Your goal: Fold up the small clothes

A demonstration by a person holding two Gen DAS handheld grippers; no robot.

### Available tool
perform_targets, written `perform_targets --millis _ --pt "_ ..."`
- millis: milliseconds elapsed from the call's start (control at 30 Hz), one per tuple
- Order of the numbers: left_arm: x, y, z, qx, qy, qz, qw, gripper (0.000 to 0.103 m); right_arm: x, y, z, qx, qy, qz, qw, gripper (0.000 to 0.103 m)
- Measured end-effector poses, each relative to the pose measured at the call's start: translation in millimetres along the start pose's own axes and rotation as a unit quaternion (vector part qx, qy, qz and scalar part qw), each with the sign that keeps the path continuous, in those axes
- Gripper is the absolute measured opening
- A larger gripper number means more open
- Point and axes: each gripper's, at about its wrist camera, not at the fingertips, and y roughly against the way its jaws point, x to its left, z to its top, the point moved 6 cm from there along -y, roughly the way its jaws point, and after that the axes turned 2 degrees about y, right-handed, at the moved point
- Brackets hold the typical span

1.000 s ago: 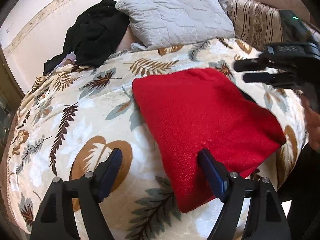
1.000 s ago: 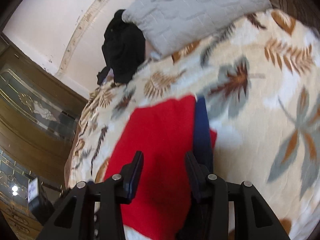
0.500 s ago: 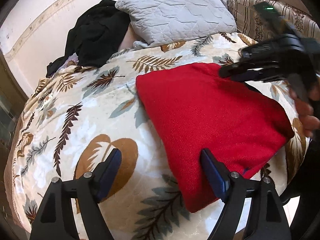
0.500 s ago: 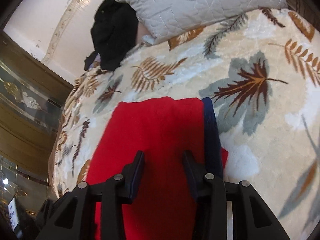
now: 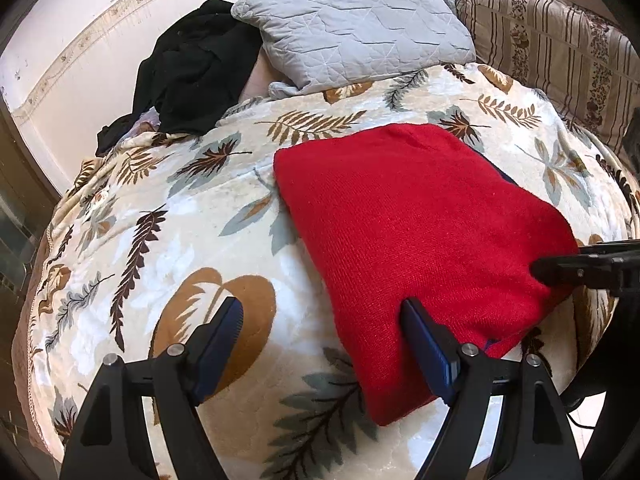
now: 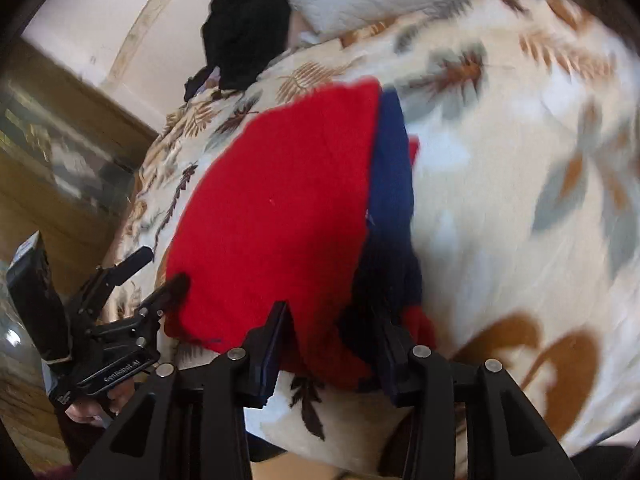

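- A bed covered by a cream plush blanket printed with brown and grey leaves [image 5: 168, 240] is seen in both wrist views; it carries everything else.
- A grey quilted pillow [image 5: 352, 28] is laid at the head of the bed, with a brown striped floral cushion [image 5: 560, 52] just beside it and a heap of black clothing [image 5: 192, 68] against the wall on its other side.
- A folded red knitted garment [image 5: 416, 220] is spread flat on the blanket near the bed's front edge; a dark blue part [image 6: 392, 168] is exposed along one side of it in the right wrist view.
- No containers are seen.
- The left gripper [image 5: 320, 316] is held with its jaws wide apart; one blue-padded finger is placed over the garment's near edge, the other over bare blanket.
- The right gripper [image 6: 332, 324] is set at the garment's near corner with its jaws partly open and red and blue cloth between them; whether the cloth is pinched cannot be told.
- Compared with half a second ago, the right gripper has been brought from the garment's far side down to its near right corner, and its view is now blurred.
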Motion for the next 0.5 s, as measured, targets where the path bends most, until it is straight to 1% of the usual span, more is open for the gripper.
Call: perform_targets --millis 33,200,267,333,367,433,500 --pt "0 0 0 0.0 0.001 0.001 1.0 0.083 2 2 -1 -0.005 0.006 -0.003 1.0 0.045" --pt "4 5 -2 0.001 0.021 0.002 0.9998 0.083 8 3 -5 -0.004 0.032 -0.022 0.999 0.045" --pt "6 10 -3 0.0 0.029 0.01 0.9995 0.083 10 9 -3 -0.006 0.034 -0.027 0.999 0.045" --pt "8 20 -3 -0.004 0.039 0.028 0.9988 0.083 11 20 -2 -0.017 0.035 -0.04 0.998 0.045" --pt "10 25 -3 -0.007 0.045 0.037 0.9983 0.083 13 29 -2 -0.027 0.038 -0.052 0.998 0.046" --pt "15 41 -2 -0.016 0.063 0.047 0.9967 0.083 19 47 -1 -0.051 0.049 -0.068 0.995 0.057" --pt "19 59 -2 -0.028 0.086 0.053 0.9945 0.083 28 72 1 -0.088 0.066 -0.089 0.99 0.06"
